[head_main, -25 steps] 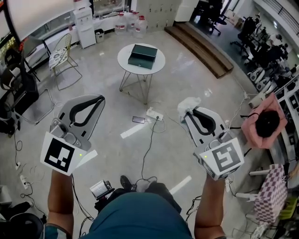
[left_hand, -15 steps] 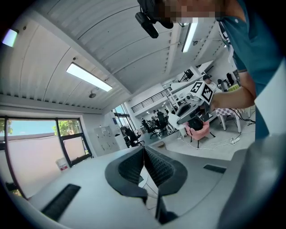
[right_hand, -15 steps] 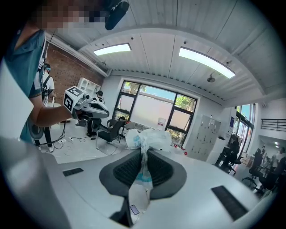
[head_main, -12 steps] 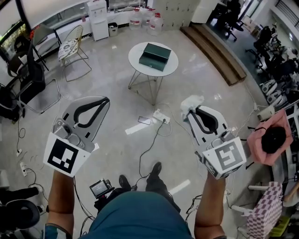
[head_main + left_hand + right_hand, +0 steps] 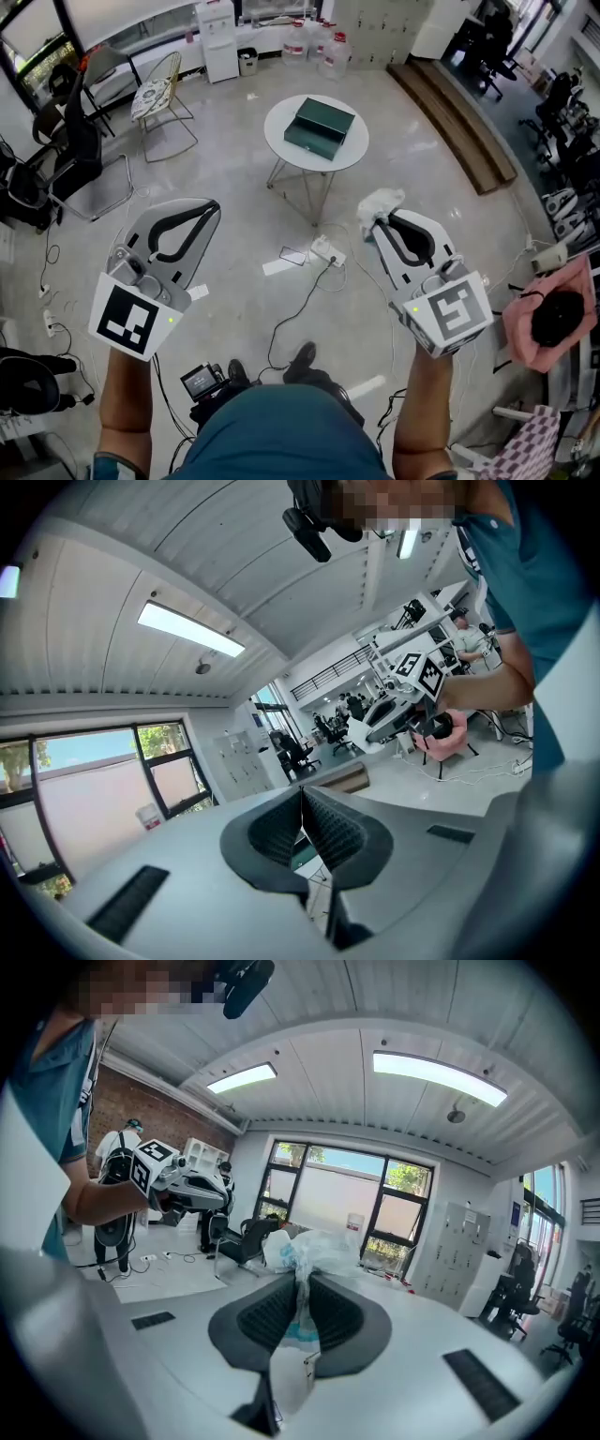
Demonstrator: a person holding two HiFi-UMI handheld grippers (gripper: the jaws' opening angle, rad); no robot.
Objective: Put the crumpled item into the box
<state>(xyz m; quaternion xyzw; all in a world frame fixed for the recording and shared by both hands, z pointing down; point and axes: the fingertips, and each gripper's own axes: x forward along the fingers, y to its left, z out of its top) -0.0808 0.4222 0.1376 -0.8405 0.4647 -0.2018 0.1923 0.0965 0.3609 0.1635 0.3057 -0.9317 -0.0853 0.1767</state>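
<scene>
My right gripper point(image 5: 377, 222) is shut on a crumpled white item point(image 5: 378, 205), a wad of thin plastic with blue print, which bulges out past the jaw tips point(image 5: 306, 1247). It hangs in the air well short of the round white table point(image 5: 281, 145). A dark green box point(image 5: 319, 128) lies on that table, its lid down. My left gripper point(image 5: 212, 208) is held at the same height on the left, shut with nothing between its pads point(image 5: 302, 817). Both grippers are carried above the floor.
A power strip point(image 5: 328, 250), a phone point(image 5: 292, 255) and trailing cables lie on the floor between me and the table. Chairs point(image 5: 167, 89) stand at the left, water bottles point(image 5: 323, 52) at the back. A wooden step point(image 5: 459, 122) runs at the right, and a pink stool point(image 5: 553, 323) stands nearby.
I have walked forward: the table and box have slid lower and rightward in the head view. Both grippers hold the same pose, with the crumpled item still in the right one.
</scene>
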